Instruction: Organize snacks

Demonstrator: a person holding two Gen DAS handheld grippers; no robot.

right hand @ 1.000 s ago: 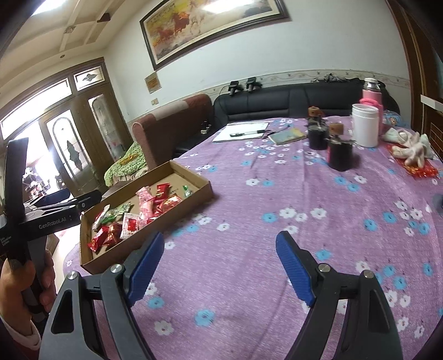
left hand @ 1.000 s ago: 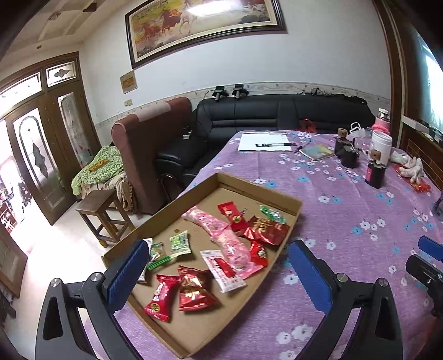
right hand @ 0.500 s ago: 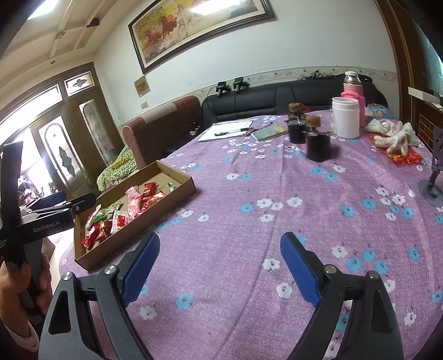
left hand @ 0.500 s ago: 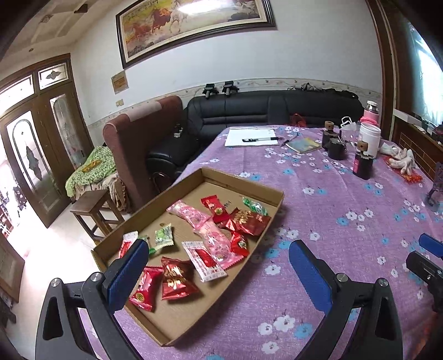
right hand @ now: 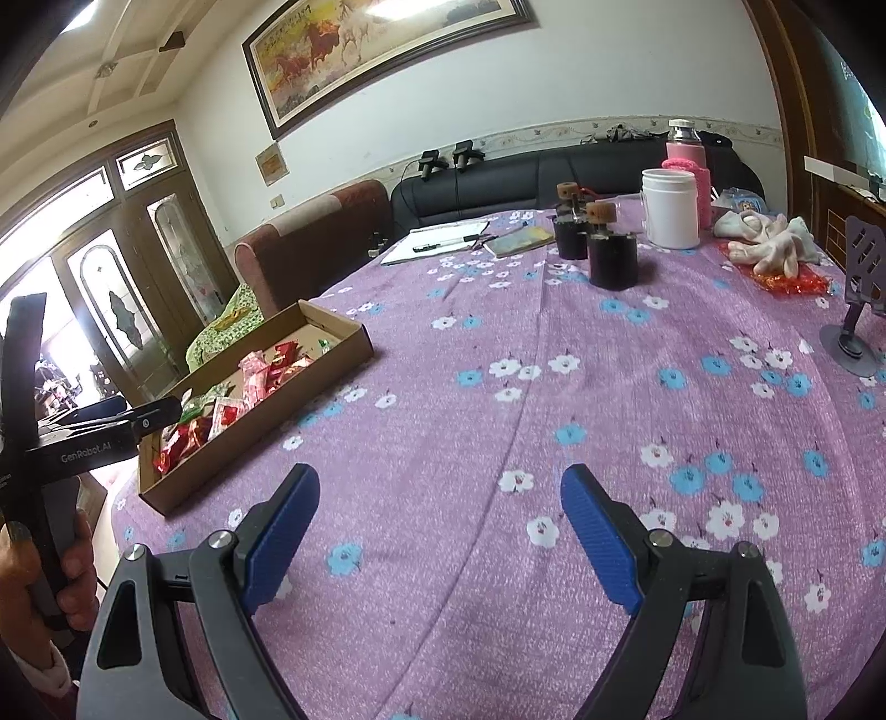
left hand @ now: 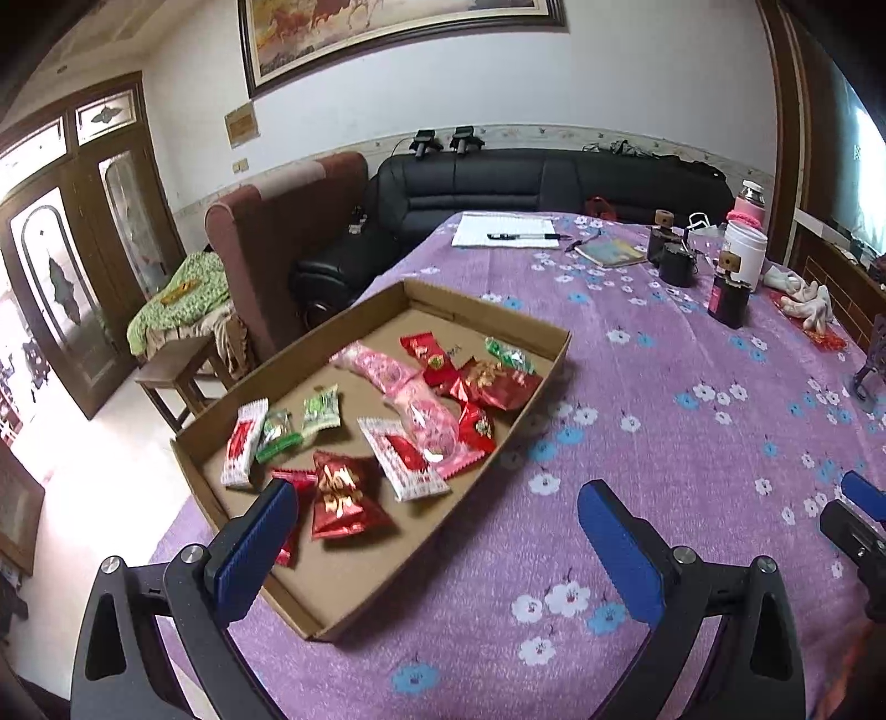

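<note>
A black leather sofa (left hand: 554, 177) lines the white wall (left hand: 637, 83) beneath a framed horse painting (right hand: 382, 50), wooden glazed doors (left hand: 66, 266) bright with daylight.

Ahead of me a purple flowered cloth (right hand: 554, 421) is covering the bench. At its far end a white pad (left hand: 503, 230) is lying with a black pen (left hand: 523, 236) resting on it, and a small book (left hand: 609, 253) is sitting just beside. Two dark jars (right hand: 612, 260) with cork stoppers are standing near a white tub (right hand: 670, 207) and a pink flask (right hand: 686, 160). A black sofa (left hand: 531, 183) is running along the wall beneath a framed horse painting (right hand: 376, 50).
</note>
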